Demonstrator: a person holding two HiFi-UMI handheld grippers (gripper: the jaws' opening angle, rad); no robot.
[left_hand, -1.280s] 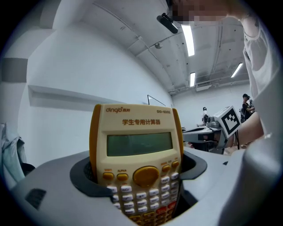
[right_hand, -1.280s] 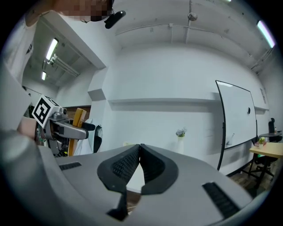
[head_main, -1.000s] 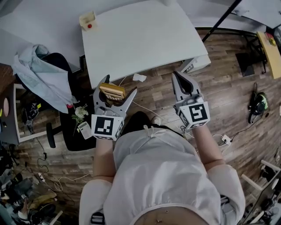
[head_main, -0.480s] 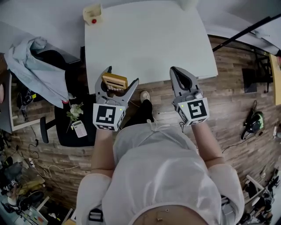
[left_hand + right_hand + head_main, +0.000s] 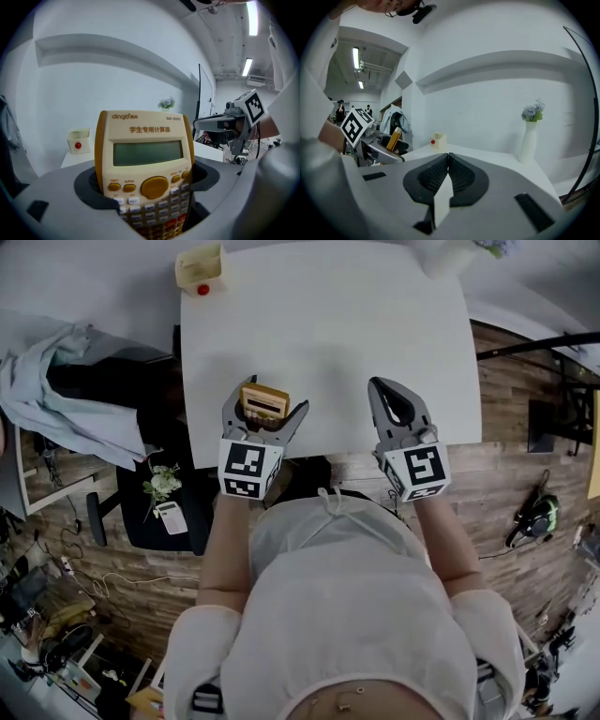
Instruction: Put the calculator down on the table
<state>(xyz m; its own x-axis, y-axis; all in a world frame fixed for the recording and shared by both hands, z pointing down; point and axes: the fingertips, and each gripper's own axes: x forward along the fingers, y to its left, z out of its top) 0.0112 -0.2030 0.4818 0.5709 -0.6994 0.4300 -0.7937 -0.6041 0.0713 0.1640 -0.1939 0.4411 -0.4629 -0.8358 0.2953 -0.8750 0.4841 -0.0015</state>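
A cream and orange calculator (image 5: 263, 401) is clamped upright in my left gripper (image 5: 265, 405), over the near edge of the white table (image 5: 319, 324). In the left gripper view the calculator (image 5: 145, 164) fills the middle, screen and keys facing the camera, with the jaws pressed on both its sides. My right gripper (image 5: 387, 395) is shut with nothing between its jaws, also over the table's near edge; in the right gripper view its tips (image 5: 448, 155) meet. The left gripper with the calculator (image 5: 394, 138) shows at that view's left.
A small cream box with a red button (image 5: 200, 271) stands at the table's far left corner. A white vase with flowers (image 5: 529, 136) is at the far right. A chair draped with light blue cloth (image 5: 66, 390) stands left of the table.
Both grippers have moved forward from above the wooden floor to above the table's near edge. The left gripper still holds the calculator; the right stays shut.
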